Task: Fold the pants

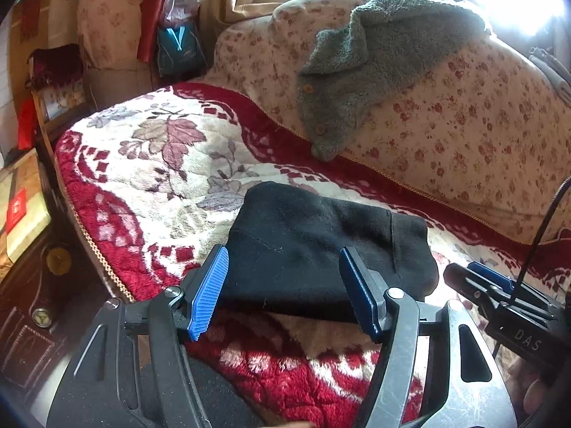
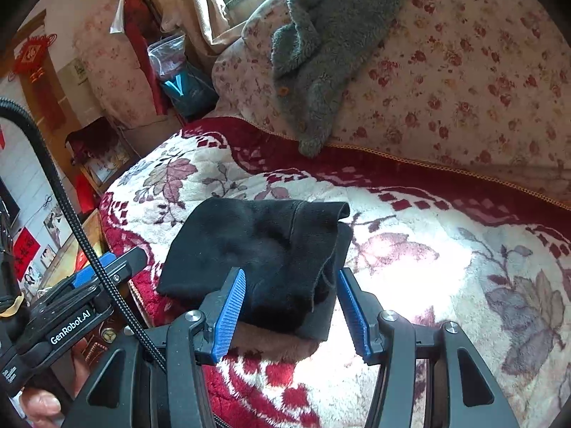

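Note:
The black pants (image 1: 321,246) lie folded into a compact bundle on the red and white floral blanket (image 1: 150,164). In the right wrist view the pants (image 2: 257,253) show layered edges on their right side. My left gripper (image 1: 285,292) is open, its blue fingers astride the bundle's near edge, holding nothing. My right gripper (image 2: 289,306) is open too, its fingers either side of the bundle's near corner. The right gripper also shows at the right edge of the left wrist view (image 1: 499,292), and the left gripper at the left of the right wrist view (image 2: 103,271).
A grey fleece garment (image 1: 357,71) hangs over the floral sofa backrest (image 1: 481,125). The blanket's front edge (image 1: 96,246) drops to dark wooden furniture (image 1: 32,306) at the left. A plastic bag (image 1: 180,32) stands in the far corner by the curtain.

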